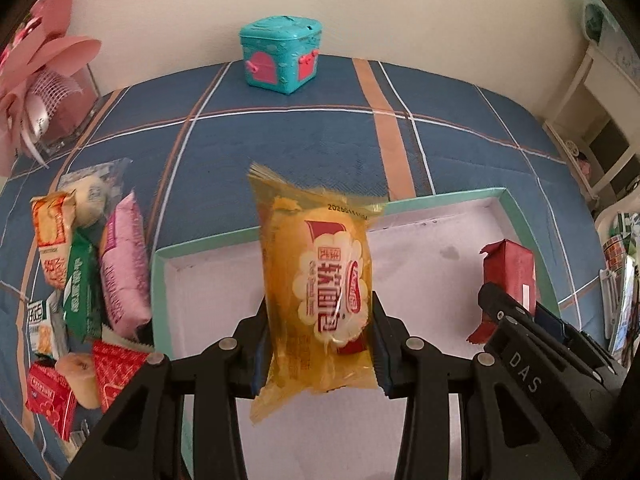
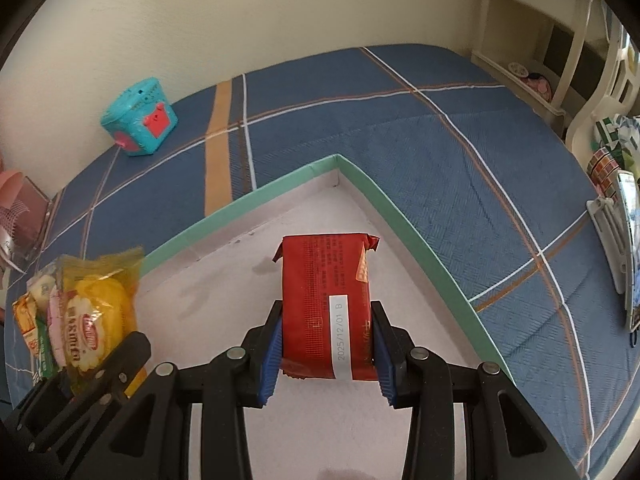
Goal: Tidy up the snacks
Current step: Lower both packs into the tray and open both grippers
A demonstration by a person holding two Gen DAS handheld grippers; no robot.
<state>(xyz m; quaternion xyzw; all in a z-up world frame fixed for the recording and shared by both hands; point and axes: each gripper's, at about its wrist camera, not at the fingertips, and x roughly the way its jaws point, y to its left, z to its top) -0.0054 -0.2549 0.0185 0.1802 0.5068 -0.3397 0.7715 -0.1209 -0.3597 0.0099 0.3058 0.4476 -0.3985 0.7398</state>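
Both grippers were over the tray (image 2: 256, 196): left gripper (image 1: 320, 344) pinching the yellow bread pack (image 1: 320, 280), right gripper (image 2: 326, 356) pinching the red packet (image 2: 324, 300). I'd lower each close to the floor, apart, before releasing.

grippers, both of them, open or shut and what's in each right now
Left gripper: shut on the yellow bread packet, over the green-rimmed tray.
Right gripper: shut on the red snack pack, over the same tray.

We looked steeply down from each wrist, close above the shallow green-rimmed box (image 1: 516, 216) on the blue plaid cloth (image 2: 440, 140). Our left view faced the wall squarely; our right faced the box's far corner. Both shared the teal toy chest (image 1: 282, 54), and each caught the other gripper.
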